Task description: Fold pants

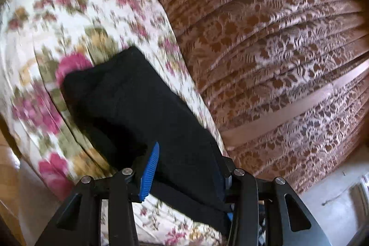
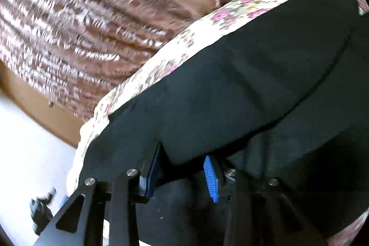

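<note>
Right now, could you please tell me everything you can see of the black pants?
The black pants are dark, matte, soft-looking cloth, folded into a long layered band with a seam line showing. They lie on the floral bedspread, near its edge. Cloth sits between the pads of the left gripper; a folded corner hangs between the right gripper pads.

No readable text, label, brand, number or sign anywhere in either wrist view.
</note>
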`<state>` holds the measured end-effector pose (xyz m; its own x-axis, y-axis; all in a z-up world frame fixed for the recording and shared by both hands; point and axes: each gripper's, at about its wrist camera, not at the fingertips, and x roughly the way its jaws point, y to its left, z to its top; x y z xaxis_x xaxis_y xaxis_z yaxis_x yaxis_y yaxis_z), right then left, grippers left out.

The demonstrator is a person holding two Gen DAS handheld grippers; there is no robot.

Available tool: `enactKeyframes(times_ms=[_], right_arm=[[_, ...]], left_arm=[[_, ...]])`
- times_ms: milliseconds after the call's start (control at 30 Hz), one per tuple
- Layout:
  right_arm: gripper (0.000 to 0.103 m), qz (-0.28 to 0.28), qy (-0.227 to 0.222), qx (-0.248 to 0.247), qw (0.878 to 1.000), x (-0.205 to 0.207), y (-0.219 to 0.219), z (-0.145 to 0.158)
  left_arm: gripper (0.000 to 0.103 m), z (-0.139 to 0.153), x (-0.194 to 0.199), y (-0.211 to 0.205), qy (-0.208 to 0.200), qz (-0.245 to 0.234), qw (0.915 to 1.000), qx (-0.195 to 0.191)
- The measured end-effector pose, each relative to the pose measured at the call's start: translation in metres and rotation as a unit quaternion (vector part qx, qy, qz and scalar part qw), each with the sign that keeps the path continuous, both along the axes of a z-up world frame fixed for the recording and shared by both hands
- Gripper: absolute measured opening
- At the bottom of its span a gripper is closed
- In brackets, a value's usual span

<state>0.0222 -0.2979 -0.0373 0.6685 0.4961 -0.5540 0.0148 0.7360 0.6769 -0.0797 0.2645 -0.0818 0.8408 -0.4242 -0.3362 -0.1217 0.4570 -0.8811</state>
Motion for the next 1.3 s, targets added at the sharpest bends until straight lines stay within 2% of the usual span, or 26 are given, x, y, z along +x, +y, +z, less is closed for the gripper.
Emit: enactKeyframes(times_ms=[67, 133, 233, 333, 400, 500, 567, 600, 633, 667, 733, 833, 933, 967, 1033, 1100, 1200, 1300], right_arm=[[0.036, -0.015, 0.003, 0.022, 1.000, 0.001, -0.011, -0.002], [0.036, -0.028, 0.009, 0.036, 0.999, 0.004, -0.021, -0.005], [0.036, -0.040, 0.013, 0.055, 0.998, 0.006, -0.031, -0.007], [0.036, -0.050, 0.013, 0.057, 0.997, 0.011, -0.038, -0.006], [0.036, -0.060, 0.014, 0.058, 0.996, 0.014, -0.043, -0.005], [0.036, -0.078, 0.015, 0.072, 0.994, 0.018, -0.052, -0.005], [0.033, -0.087, 0.019, 0.079, 0.993, 0.023, -0.058, -0.008], [0.024, -0.090, 0.021, 0.075, 0.993, 0.024, -0.059, -0.009], [0.016, -0.094, 0.029, 0.064, 0.993, 0.028, -0.061, -0.010], [0.013, -0.094, 0.032, 0.057, 0.993, 0.030, -0.062, -0.010], [0.008, -0.089, 0.023, 0.035, 0.995, 0.032, -0.062, -0.003], [0.008, -0.080, -0.019, 0.001, 0.997, 0.028, -0.059, 0.023], [0.008, -0.068, -0.063, -0.001, 0.996, 0.015, -0.060, 0.052], [0.008, -0.060, -0.080, 0.001, 0.995, 0.008, -0.060, 0.062], [0.008, -0.040, -0.106, -0.013, 0.993, -0.006, -0.056, 0.076], [0.008, -0.021, -0.111, -0.036, 0.993, -0.019, -0.051, 0.079], [0.008, -0.003, -0.081, -0.065, 0.995, -0.032, -0.043, 0.058], [0.008, -0.005, -0.040, -0.065, 0.997, -0.041, -0.046, 0.029]], left_arm=[[0.058, 0.000, 0.004, -0.011, -0.003, -0.018, 0.9998, 0.006], [0.063, -0.002, 0.008, -0.017, 0.002, -0.026, 0.9995, 0.015], [0.063, -0.009, 0.011, -0.010, 0.023, 0.001, 0.9995, 0.021], [0.063, -0.016, 0.012, 0.007, 0.035, 0.036, 0.9987, 0.007], [0.062, -0.017, 0.017, 0.013, 0.032, 0.042, 0.9986, 0.002], [0.058, -0.020, 0.033, 0.018, 0.047, 0.047, 0.9977, 0.011], [0.037, -0.027, 0.043, 0.023, 0.070, 0.065, 0.9952, 0.018], [0.031, -0.030, 0.045, 0.025, 0.071, 0.070, 0.9949, 0.016], [0.019, -0.032, 0.049, 0.027, 0.074, 0.073, 0.9945, 0.016], [0.013, -0.032, 0.053, 0.029, 0.081, 0.075, 0.9936, 0.025], [0.010, -0.025, 0.058, 0.031, 0.073, 0.070, 0.9942, 0.036], [0.007, 0.002, 0.058, 0.033, 0.032, 0.059, 0.9957, 0.064], [0.007, 0.027, 0.050, 0.038, -0.007, 0.057, 0.9949, 0.083], [0.007, 0.031, 0.049, 0.041, -0.009, 0.057, 0.9944, 0.088], [0.007, 0.028, 0.047, 0.048, -0.001, 0.059, 0.9944, 0.087], [0.007, 0.011, 0.045, 0.051, 0.034, 0.057, 0.9933, 0.094], [0.007, -0.017, 0.041, 0.052, 0.092, 0.042, 0.9892, 0.106], [0.007, -0.034, 0.039, 0.053, 0.109, 0.033, 0.9873, 0.111]])
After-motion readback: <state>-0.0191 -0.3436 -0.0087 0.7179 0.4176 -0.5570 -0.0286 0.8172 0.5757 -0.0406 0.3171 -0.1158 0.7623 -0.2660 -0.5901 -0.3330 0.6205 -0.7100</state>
